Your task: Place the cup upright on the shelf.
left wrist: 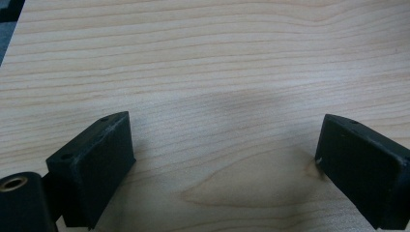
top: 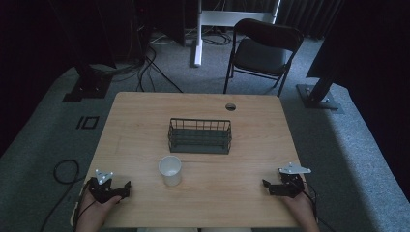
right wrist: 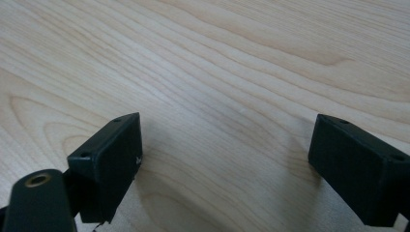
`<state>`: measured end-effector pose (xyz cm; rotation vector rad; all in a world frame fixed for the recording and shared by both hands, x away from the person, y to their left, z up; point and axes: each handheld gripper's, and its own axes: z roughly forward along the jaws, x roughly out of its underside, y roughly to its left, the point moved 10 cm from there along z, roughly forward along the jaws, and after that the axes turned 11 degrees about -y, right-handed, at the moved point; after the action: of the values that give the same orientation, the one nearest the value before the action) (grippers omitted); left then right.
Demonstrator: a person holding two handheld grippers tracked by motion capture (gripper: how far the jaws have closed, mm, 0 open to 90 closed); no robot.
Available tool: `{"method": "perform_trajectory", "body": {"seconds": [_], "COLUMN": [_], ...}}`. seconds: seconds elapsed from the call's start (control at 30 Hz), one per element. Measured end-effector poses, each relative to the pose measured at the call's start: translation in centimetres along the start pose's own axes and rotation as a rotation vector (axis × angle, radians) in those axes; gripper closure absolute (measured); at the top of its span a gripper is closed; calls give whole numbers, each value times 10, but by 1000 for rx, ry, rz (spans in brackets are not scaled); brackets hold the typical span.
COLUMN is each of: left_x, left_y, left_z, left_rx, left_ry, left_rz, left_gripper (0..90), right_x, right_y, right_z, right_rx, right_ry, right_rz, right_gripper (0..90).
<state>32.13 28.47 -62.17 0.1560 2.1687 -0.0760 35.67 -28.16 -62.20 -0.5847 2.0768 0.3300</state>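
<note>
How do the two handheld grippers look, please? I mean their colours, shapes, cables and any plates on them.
Both grippers, left gripper and right gripper, are black, each with two blocky rectangular jaws bearing small screw holes. Each carries a grey three-cornered plate on top, with pale dots on it. A dark cable lies looped on the floor beside the left one. No sleeves are visible at the hands.

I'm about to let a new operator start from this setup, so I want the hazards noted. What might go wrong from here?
1. The white cup stands upright, apparently empty and so probably light; an off-centre pinch or a sweep by the left gripper could tip it.
2. The wire basket sits just behind the cup, so a push forward may knock the two together.
3. The right gripper trails a cable near the table edge, which may snag.
</note>
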Motion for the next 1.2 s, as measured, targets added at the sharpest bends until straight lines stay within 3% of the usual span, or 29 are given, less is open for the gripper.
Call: {"method": "perform_trajectory", "body": {"seconds": [0.5, 0.77, 1.2], "left_x": [0, 0, 0], "left_y": [0, 0, 0], "left_z": [0, 0, 0], "left_rx": [0, 0, 0], "left_ry": [0, 0, 0], "left_rz": [0, 1, 0], "left_gripper": [68, 68, 68], "right_x": [0, 1, -10], "right_y": [1, 2, 26], "right_z": [-1, -3, -4], "right_rx": [-18, -1, -60], "right_ry": [2, 14, 6], "right_rz": [-13, -1, -22], "right_gripper": [111, 139, 140]}}
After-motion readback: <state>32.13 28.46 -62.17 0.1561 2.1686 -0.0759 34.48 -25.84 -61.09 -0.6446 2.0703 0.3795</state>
